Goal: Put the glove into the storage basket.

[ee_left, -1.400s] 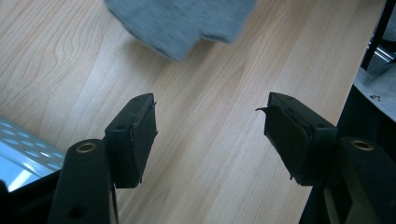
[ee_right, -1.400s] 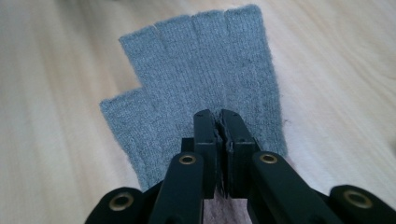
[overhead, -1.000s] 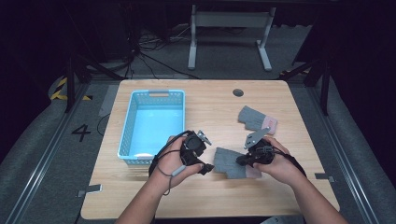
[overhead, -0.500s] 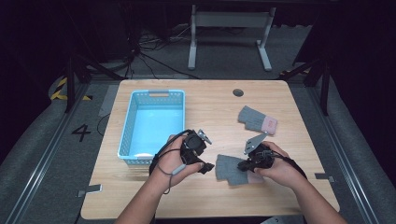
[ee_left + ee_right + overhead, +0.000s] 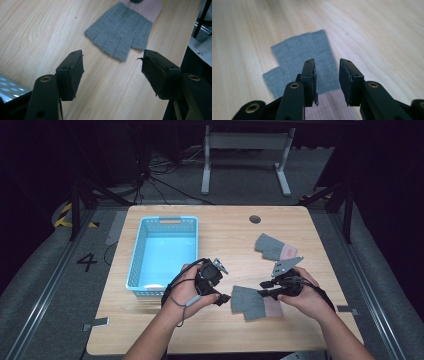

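a "4" marks the floor; right tool just parted over the grey glove, seemingly untouched; left tool wide, empty.

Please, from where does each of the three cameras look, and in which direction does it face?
High view: above the person's side, facing forward and down on the table; both forearms, left claw, right claw.
Left gripper view: on the left claw, facing the near glove; its open jaws show.
Right gripper view: on the right claw, low over that glove; its jaws, just opening, show.
Shared: the near glove.
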`<state>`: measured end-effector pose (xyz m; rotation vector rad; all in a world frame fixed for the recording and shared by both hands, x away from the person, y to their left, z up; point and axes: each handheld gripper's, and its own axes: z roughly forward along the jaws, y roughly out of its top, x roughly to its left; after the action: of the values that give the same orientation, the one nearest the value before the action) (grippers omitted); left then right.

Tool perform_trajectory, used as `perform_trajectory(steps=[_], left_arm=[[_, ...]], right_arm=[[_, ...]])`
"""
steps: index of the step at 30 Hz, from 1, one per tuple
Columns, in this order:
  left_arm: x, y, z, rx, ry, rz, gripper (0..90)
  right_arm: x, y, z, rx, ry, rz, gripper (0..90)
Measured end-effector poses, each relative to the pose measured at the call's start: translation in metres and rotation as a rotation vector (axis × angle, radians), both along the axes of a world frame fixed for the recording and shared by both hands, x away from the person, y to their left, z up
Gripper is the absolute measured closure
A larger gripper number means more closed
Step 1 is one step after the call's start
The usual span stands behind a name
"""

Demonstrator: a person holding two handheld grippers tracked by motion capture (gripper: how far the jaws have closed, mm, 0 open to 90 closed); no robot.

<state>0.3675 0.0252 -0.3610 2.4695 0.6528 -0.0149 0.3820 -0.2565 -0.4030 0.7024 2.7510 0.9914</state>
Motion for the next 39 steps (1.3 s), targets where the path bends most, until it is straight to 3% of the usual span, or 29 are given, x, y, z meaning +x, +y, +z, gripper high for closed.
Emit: perform_trajectory(steps=[6,19,23,32,39], left_arm=[[0.0,-0.001,-0.001,0.001,0.007,-0.002,34.6],[-0.001,0.005,0.0,-0.007,0.006,0.019,34.5],[-0.001,0.006,-0.001,-0.002,0.006,0.024,34.4],[0.0,0.009,0.0,-0.004,0.005,0.034,34.3],[-0.002,0.012,-0.004,0.0,0.016,0.048,34.2]], right_arm=[[0.003,-0.014,0.008,0.032,-0.039,-0.096,61.7],[0.018,-0.026,0.021,0.076,-0.093,-0.217,57.6],[0.031,-0.031,0.025,0.06,-0.123,-0.257,51.9],[0.075,-0.045,0.028,0.021,-0.098,-0.363,52.2],[0.101,-0.049,0.022,-0.01,-0.084,-0.384,54.1]])
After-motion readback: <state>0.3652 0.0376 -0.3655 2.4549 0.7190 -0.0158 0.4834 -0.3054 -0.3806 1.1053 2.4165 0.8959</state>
